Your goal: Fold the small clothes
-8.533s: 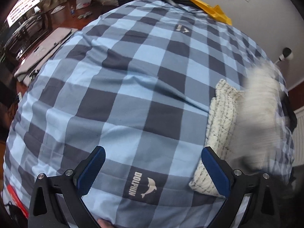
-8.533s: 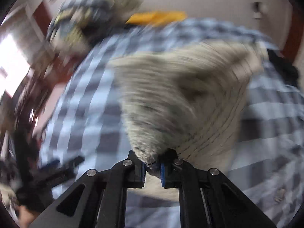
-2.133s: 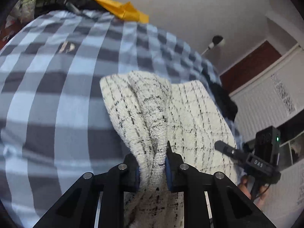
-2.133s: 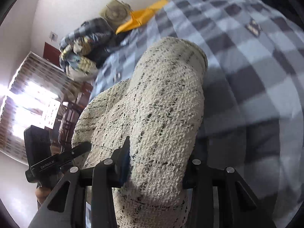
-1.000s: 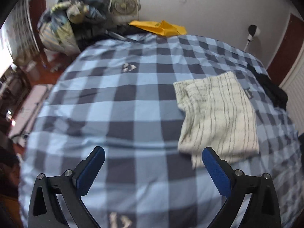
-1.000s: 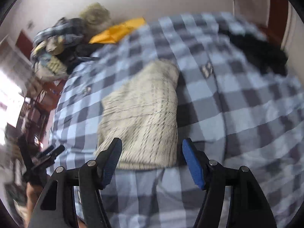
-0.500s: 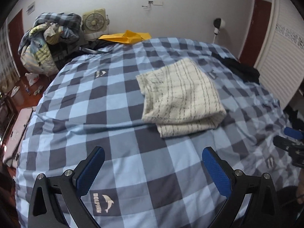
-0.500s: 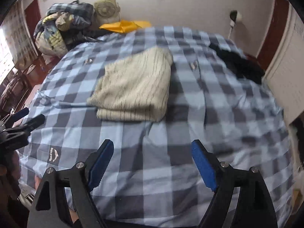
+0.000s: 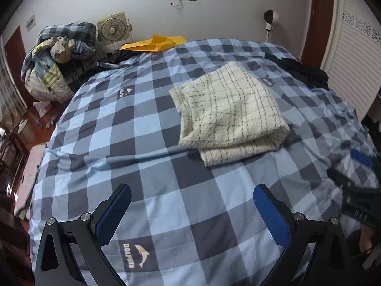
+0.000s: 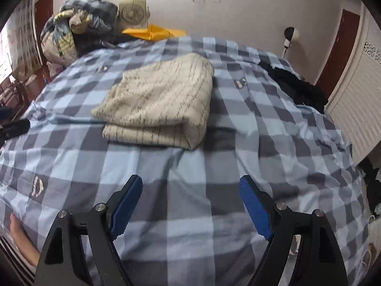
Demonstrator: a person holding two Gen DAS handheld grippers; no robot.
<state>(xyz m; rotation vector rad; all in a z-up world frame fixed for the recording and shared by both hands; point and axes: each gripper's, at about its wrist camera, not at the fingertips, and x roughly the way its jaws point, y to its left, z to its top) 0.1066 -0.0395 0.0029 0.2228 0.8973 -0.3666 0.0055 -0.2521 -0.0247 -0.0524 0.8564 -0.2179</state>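
A cream knit garment with thin dark check lines (image 9: 228, 112) lies folded in layers on the blue-and-grey checked bedspread (image 9: 133, 143); it also shows in the right wrist view (image 10: 159, 104). My left gripper (image 9: 191, 212) is open and empty, held back above the near part of the bed. My right gripper (image 10: 190, 205) is open and empty, also well short of the garment. The right gripper shows at the right edge of the left wrist view (image 9: 357, 174).
A heap of clothes (image 9: 54, 59) and a fan (image 9: 114, 27) stand at the far left by the wall. A yellow item (image 9: 154, 44) lies at the bed's head. A dark garment (image 9: 302, 69) lies at the far right. White louvred doors (image 9: 352, 54) stand right.
Both grippers let go of the garment, opened, and pulled back from it. The garment now lies folded on the bed, farther from both cameras.
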